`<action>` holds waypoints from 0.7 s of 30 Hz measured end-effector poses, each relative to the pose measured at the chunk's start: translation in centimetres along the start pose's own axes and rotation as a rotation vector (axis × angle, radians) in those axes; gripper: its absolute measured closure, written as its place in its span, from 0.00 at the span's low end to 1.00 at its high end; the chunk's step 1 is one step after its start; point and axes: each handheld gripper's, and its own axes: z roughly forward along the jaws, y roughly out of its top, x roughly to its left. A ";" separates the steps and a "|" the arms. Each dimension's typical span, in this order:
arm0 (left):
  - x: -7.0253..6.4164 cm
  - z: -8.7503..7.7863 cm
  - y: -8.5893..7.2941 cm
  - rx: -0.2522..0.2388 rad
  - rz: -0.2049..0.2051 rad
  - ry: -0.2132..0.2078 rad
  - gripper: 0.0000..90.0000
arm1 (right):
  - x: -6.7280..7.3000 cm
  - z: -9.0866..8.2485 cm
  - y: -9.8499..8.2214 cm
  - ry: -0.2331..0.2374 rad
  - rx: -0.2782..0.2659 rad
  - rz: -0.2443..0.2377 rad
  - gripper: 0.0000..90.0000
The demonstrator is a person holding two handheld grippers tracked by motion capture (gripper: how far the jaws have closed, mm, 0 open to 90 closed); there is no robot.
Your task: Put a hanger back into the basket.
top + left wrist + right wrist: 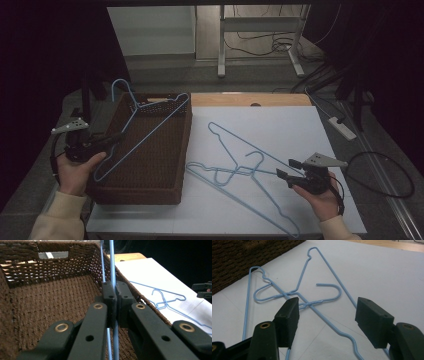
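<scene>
Blue wire hanger [145, 132] sits diagonally over the brown woven basket [150, 192], its hook [120, 85] poking past the far rim at about 11 o'clock and its wide bar end toward 7 o'clock, where the left gripper [116, 138] is clamped on the wire. In the left gripper view the two jaws are pressed together on the thin blue rod, pinching it firmly, and the basket's floor and walls lie directly beneath. Judgement: the hanger is held by one end so that it can be lowered lengthwise into the basket, the diagonal being the only line long enough to take it. Two more hangers [240, 167] lie crossed and overlapping on the white tabletop [295, 125], at roughly 3 o'clock from the basket and well apart from it. The right gripper [283, 168] rests low at 4 o'clock, just beside their tangle; in the right gripper view its jaws stand wide apart with the crossed wires [307, 303] lying on the table between and ahead of them, and nothing is gripped. Judgement: this hand is placed ready to take the next hanger once the first is released.
</scene>
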 end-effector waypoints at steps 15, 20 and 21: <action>1.7 2.4 -0.3 0.115 0.021 0.033 0.97 | 0.0 0.1 0.0 0.002 0.009 -0.001 0.41; 2.3 3.9 -0.7 0.181 0.031 0.049 0.97 | 0.1 0.3 -0.1 0.005 0.014 -0.003 0.41; 2.4 4.1 -0.7 0.195 0.035 0.055 0.97 | 0.1 0.3 -0.1 0.004 0.015 -0.003 0.41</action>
